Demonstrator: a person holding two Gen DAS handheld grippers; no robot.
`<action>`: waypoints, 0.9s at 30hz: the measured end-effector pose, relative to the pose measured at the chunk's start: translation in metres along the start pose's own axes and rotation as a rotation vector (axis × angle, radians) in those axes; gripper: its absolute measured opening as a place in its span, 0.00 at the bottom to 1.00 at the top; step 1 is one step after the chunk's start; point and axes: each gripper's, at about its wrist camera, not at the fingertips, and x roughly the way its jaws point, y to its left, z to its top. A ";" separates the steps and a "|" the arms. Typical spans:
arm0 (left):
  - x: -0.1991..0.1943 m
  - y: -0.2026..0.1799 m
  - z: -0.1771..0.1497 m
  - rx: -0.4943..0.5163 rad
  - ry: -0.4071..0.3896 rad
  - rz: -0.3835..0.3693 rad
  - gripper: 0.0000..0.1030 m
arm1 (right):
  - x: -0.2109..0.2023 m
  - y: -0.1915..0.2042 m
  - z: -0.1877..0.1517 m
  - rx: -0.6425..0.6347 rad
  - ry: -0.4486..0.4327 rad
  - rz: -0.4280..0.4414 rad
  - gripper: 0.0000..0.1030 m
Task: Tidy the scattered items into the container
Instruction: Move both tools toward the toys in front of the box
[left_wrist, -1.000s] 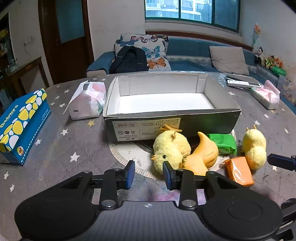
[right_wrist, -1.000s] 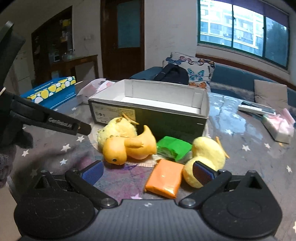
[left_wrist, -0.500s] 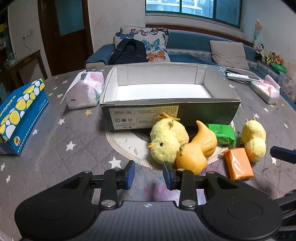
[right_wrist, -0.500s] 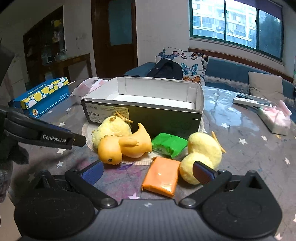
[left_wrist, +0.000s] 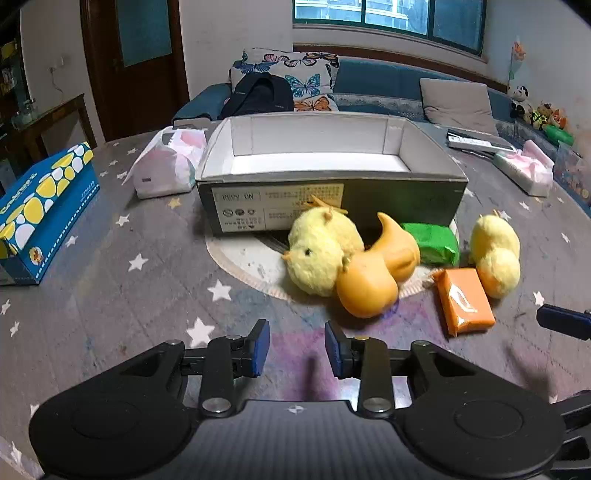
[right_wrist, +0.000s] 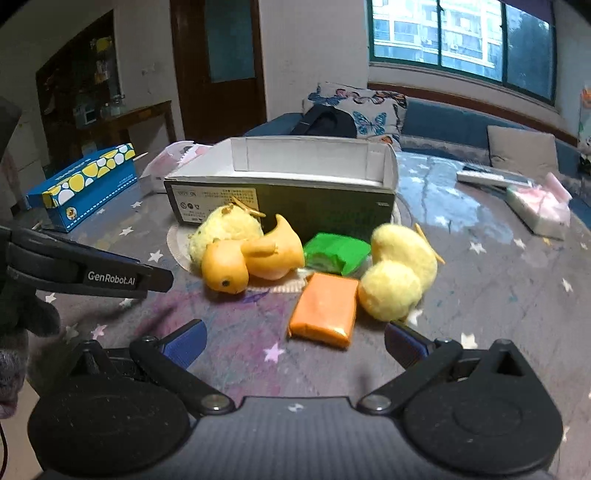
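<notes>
An open grey cardboard box (left_wrist: 332, 201) (right_wrist: 280, 195) with a white, empty inside stands on the star-patterned table. Before its front wall lie a fluffy yellow chick (left_wrist: 321, 251) (right_wrist: 225, 230), an orange rubber duck (left_wrist: 373, 273) (right_wrist: 251, 262), a green packet (left_wrist: 432, 242) (right_wrist: 336, 253), an orange packet (left_wrist: 463, 301) (right_wrist: 325, 310) and a second yellow chick (left_wrist: 495, 251) (right_wrist: 400, 273). My left gripper (left_wrist: 297, 349) is partly open, empty, just short of the duck. My right gripper (right_wrist: 295, 341) stands wide open and empty, close before the orange packet.
A blue and yellow tissue box (left_wrist: 40, 210) (right_wrist: 88, 184) sits at the left. A white and pink pack (left_wrist: 166, 166) lies beside the box. Another pink pack (left_wrist: 528, 171) (right_wrist: 539, 203) and a remote (left_wrist: 480, 142) lie at the right. A sofa stands behind the table.
Both grippers have drawn back a little from the toys and the box. Nothing was taken hold of, and the finger gaps look the same.
</notes>
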 end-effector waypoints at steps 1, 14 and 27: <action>0.000 -0.001 -0.002 0.002 0.001 -0.002 0.35 | -0.001 0.000 -0.002 0.007 0.003 -0.003 1.00; -0.002 -0.012 -0.027 0.012 0.018 0.011 0.35 | -0.011 -0.001 -0.020 0.035 0.017 -0.029 1.00; 0.000 -0.018 -0.036 0.001 0.028 0.010 0.35 | -0.012 -0.007 -0.031 0.059 0.031 -0.041 1.00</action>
